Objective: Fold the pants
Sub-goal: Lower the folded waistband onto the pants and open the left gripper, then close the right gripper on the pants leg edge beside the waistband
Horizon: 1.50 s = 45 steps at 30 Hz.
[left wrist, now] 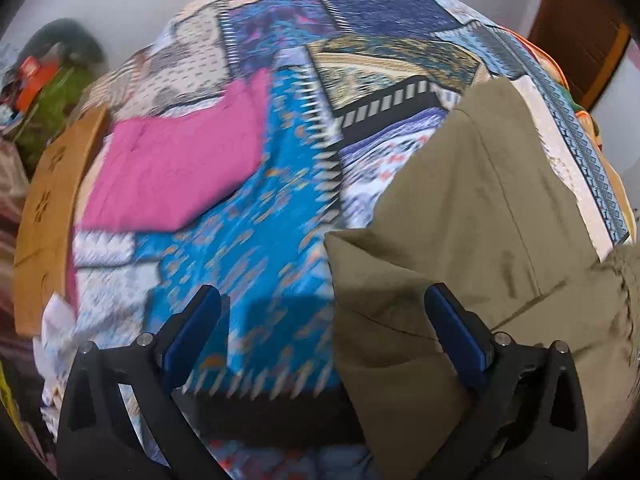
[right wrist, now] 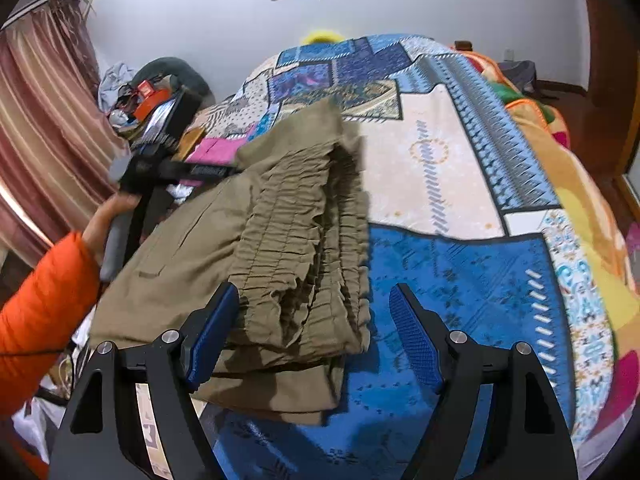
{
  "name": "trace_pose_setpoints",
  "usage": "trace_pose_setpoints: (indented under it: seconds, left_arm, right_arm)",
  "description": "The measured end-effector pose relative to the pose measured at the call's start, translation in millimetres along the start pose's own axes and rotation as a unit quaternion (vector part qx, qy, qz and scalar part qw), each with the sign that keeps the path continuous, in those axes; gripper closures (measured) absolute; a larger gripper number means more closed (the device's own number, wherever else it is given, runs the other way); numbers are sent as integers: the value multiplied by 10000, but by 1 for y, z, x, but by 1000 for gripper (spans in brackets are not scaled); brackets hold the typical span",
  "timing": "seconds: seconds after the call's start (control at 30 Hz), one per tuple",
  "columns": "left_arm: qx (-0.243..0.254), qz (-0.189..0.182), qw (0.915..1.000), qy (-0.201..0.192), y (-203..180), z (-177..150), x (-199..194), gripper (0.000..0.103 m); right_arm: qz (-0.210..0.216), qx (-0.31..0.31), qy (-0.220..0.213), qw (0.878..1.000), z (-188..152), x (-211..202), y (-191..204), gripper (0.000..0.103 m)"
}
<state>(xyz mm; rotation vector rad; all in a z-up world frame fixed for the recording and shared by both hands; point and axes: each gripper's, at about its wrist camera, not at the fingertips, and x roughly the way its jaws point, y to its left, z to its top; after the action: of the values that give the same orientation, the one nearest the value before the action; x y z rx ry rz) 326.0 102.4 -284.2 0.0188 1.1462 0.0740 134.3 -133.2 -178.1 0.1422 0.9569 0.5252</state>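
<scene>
Olive pants [right wrist: 296, 232] lie folded on the patterned bedspread [right wrist: 460, 272], their gathered elastic waistband stacked in layers toward me. My right gripper [right wrist: 316, 312] hovers over the waistband's near end, open; the left pad is close to the cloth and the right pad stands over bare bedspread. In the left wrist view the pants [left wrist: 480, 220] fill the right side. My left gripper [left wrist: 324, 312] is open wide, with a corner of the olive cloth under its right finger and nothing pinched. A hand [right wrist: 108, 216] in an orange sleeve [right wrist: 44, 300] holds it at the pants' far left side.
A folded pink garment [left wrist: 176, 172] lies on the bed left of the pants. A cardboard box [left wrist: 48, 208] stands at the bed's left edge, with a clutter heap [right wrist: 148, 96] and a striped curtain [right wrist: 48, 120] behind. An orange blanket [right wrist: 560, 152] lines the right edge.
</scene>
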Motion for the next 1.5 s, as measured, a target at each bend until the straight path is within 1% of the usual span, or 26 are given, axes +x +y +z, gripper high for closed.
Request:
trace_pose_setpoints:
  seconds: [0.07,0.13,0.2,0.3,0.43,0.5,0.57,0.63,0.67,0.7,0.73,0.77,0.8,0.83,0.87,0.9,0.93,1.03,1.17,1.2,1.23,1.27,1.33,1.4,1.5]
  left_arm:
    - [-152,79,9999,-12,14,-14,-9,0]
    - [-357,70,9993,24,26,-32,-19,0]
    - [-574,-28,9983,86,37,-49,-29,0]
    - [-885,-293,9955,170,49,-81,-46,0]
    - [-808,-371,9960,129,40,-124,-72,0]
    - [-771,-523,9956,104,34,-141,-84,0]
    - [-792,-745,9940,104,28,-151,-91,0]
    - [-775,-779,9939,22,24,-160,-99,0]
    - [-726,-777,9943,-44,24,-163,-102,1]
    - [-663,-784,9947,-103,24,-165,-105,8]
    - [-627,-805,9947,-139,25,-167,-107,11]
    - [-643,-855,9941,-154,27,-169,-109,18]
    - [-685,-915,9933,-177,29,-171,-110,27]
    - [-715,-949,9927,-187,32,-173,-111,31]
    - [-729,-966,9924,-206,34,-176,-112,36]
    - [-743,-957,9924,-235,35,-178,-114,39]
    - [-745,-899,9928,-257,36,-181,-115,40]
    - [-733,-707,9942,-340,38,-190,-119,40]
    - [-779,-673,9942,-326,45,-193,-121,40]
    - [-739,-562,9952,-316,45,-191,-122,44]
    - [-654,-351,9968,-306,46,-189,-123,45]
    - [-595,-272,9974,-313,49,-186,-124,45]
    - [-617,-332,9969,-366,57,-178,-127,45]
    - [-618,-276,9965,-484,63,-167,-132,45]
    - [-462,-315,9958,-722,60,-145,-138,45]
  right_arm:
    - [-6,91,-101,9999,3,-8,-3,28]
    - [-44,127,-180,9997,4,-15,-5,28]
    - [-93,118,-252,9996,3,-22,-5,28]
    - [-119,90,-275,9995,1,-28,-2,28]
    - [-129,13,-218,9997,-5,-29,3,28]
    - [-139,-48,-167,9998,-10,-27,7,28]
    - [-177,-123,-95,9997,-16,-23,10,28]
    - [-203,-170,-77,9996,-22,-20,11,28]
    - [-331,-193,-94,9992,-25,-18,10,28]
    - [-367,-199,-84,9991,-26,-15,8,28]
    - [-345,-165,-84,9992,-27,-15,6,31]
    - [-322,-96,-88,9994,-28,-14,3,34]
    - [-317,-16,-64,9995,-28,-12,-2,42]
    - [-331,22,-42,9994,-29,-12,-5,50]
    - [-353,72,-36,9993,-29,-12,-9,54]
    - [-359,97,-35,9993,-30,-12,-13,62]
    - [-371,97,-18,9993,-31,-12,-14,69]
    - [-349,30,109,9993,-37,-7,-20,70]
    - [-491,-188,97,9986,-39,-7,-13,70]
    - [-493,-204,119,9985,-38,-8,-12,70]
    - [-473,-199,135,9986,-36,-9,-12,70]
    - [-427,-169,161,9988,-34,-11,-14,69]
    - [-344,-118,187,9992,-29,-14,-16,69]
    - [-316,-107,164,9993,-23,-16,-17,69]
    - [-317,-206,80,9993,-11,-16,-17,69]
